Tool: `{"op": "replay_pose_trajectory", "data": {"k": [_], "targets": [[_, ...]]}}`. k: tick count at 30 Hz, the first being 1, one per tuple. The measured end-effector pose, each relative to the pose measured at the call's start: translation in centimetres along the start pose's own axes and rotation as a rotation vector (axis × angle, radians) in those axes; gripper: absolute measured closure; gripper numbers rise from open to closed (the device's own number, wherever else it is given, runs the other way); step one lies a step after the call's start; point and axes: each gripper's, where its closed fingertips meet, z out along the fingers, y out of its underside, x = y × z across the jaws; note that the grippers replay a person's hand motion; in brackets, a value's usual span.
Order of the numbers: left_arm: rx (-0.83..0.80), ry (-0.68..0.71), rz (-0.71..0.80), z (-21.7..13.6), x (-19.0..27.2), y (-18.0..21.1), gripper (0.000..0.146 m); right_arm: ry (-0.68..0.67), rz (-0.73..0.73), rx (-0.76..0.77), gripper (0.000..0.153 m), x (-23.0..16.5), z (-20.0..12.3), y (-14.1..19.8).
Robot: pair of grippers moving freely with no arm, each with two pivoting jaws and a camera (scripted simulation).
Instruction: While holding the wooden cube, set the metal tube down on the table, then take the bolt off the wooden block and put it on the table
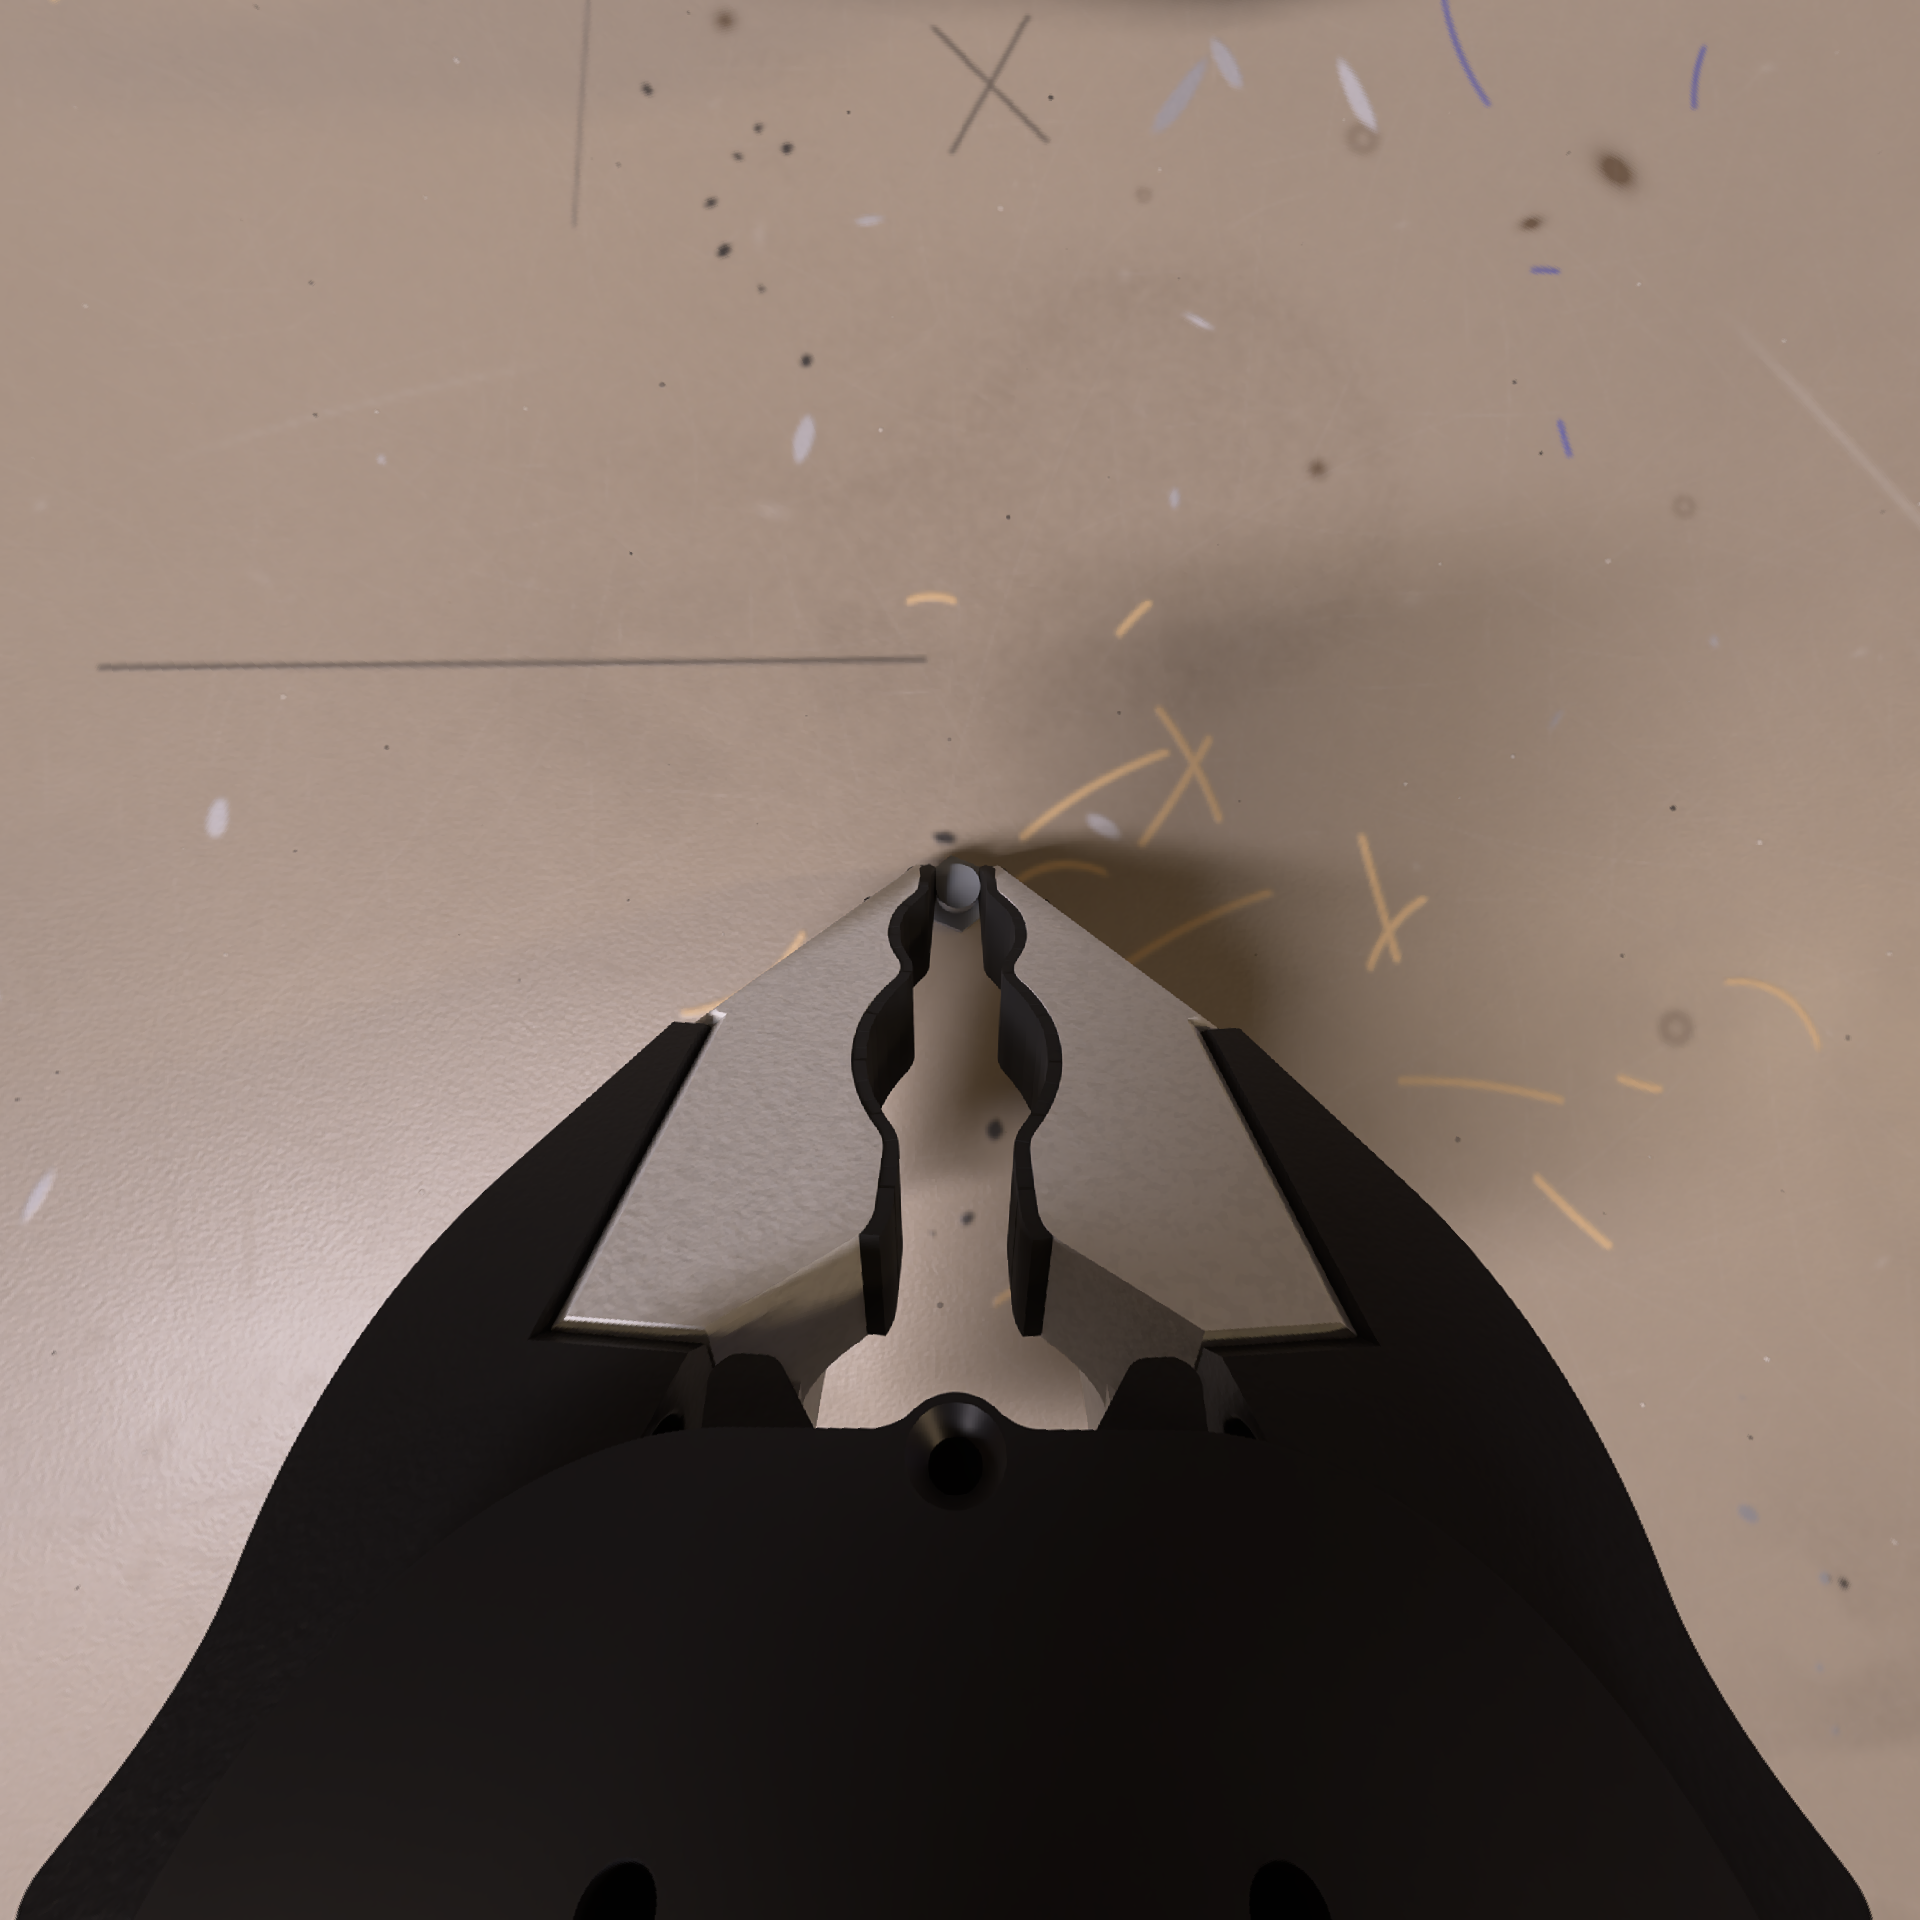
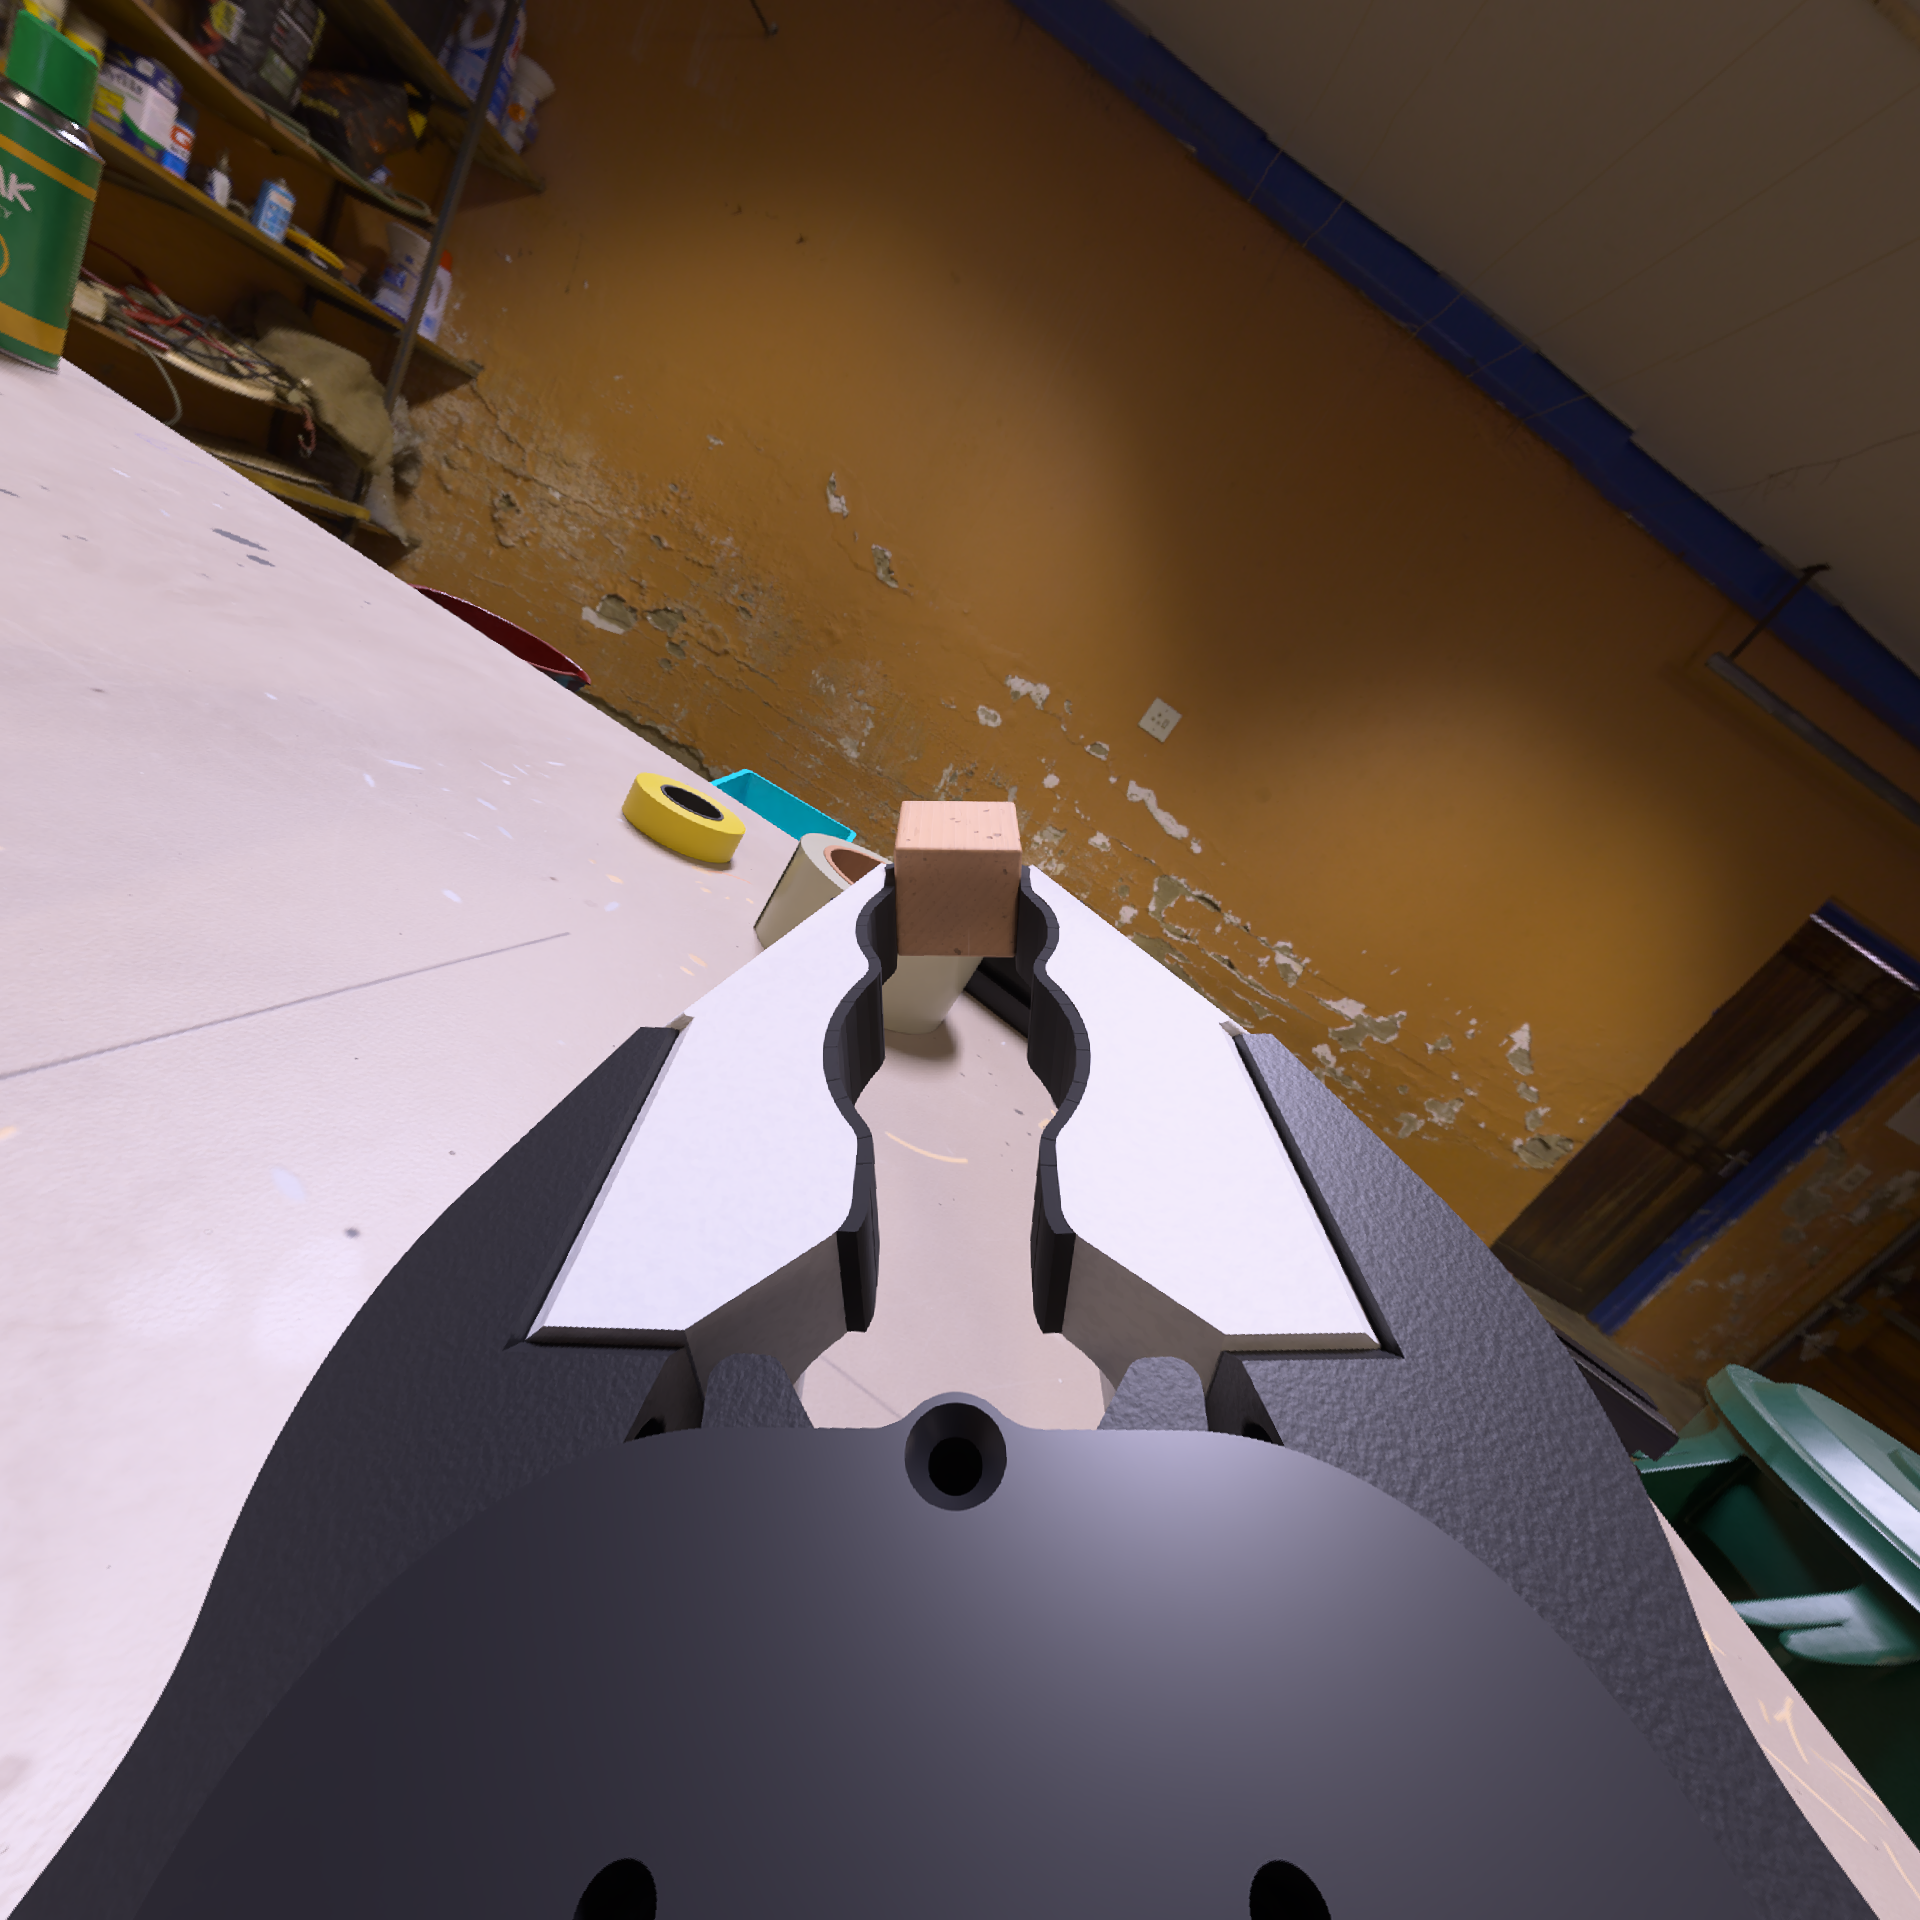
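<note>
My left gripper (image 1: 958, 883) points down at the table (image 1: 416, 935), a beige top marked with thin pencil lines, a pencilled cross, dark specks, pale flecks and orange and blue scratches. Its fingertips are pinched on the small grey bolt (image 1: 957, 889), which sits right at the tips just above the surface, with a shadow on the table beside it. Whether the bolt touches the table I cannot tell.

My right gripper (image 2: 956, 883) is clamped on the wooden cube (image 2: 956, 878), held at the fingertips and raised over the table's far edge. I take that cube as my landmark. Just left of it and partly behind my left finger lies a cream roll of tape (image 2: 821, 883) on its side. Further left of the cube, a yellow tape roll (image 2: 684, 817) lies flat on the pale table (image 2: 260, 831). Between those, just behind them, a teal bin (image 2: 774, 800) shows a corner; its contents are hidden. Well left of the cube, a dark red dish (image 2: 509, 634) peeks over the table edge, and a green can (image 2: 42, 208) stands at the far left corner.

Behind the cube rises an ochre wall (image 2: 935, 416) with peeling paint. Cluttered shelves (image 2: 281, 208) stand far left, a dark wooden door (image 2: 1714, 1122) to the right, and a green bin (image 2: 1808, 1507) sits low on the right.
</note>
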Motion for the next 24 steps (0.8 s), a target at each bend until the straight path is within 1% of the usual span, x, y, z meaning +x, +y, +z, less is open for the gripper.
{"op": "replay_pose_trajectory", "data": {"k": [4,6,7,8,13,16,19,21,24], "targets": [[-0.012,0.044,-0.036,0.0,0.1,0.0,0.137,-0.001,0.003,-0.025,0.131,0.1,0.3,0.5],[0.001,0.074,-0.072,0.2,0.3,0.1,0.109,0.009,0.016,-0.031,0.131,0.3,0.3,0.7],[0.004,0.081,-0.080,0.2,0.3,0.2,0.101,0.013,0.022,-0.032,0.131,0.5,0.3,0.7],[0.005,0.079,-0.083,0.0,0.2,0.3,0.099,0.016,0.025,-0.034,0.131,0.5,0.3,0.8],[0.039,0.044,-0.108,-1.8,0.1,0.7,0.098,0.014,0.031,-0.035,0.131,0.5,0.4,0.8],[0.104,0.024,-0.133,-3.4,0.6,1.3,0.099,0.017,0.030,-0.040,0.131,0.6,0.5,1.0],[0.174,0.064,-0.154,-4.7,2.0,2.0,0.098,0.021,0.037,-0.039,0.131,0.7,0.6,1.0],[0.180,0.090,-0.169,-5.0,2.9,2.8,0.098,0.021,0.039,-0.040,0.131,0.7,0.7,1.0],[0.139,0.075,-0.163,-4.5,3.4,4.1,0.097,0.017,0.036,-0.044,0.131,0.6,0.8,1.1]]}}
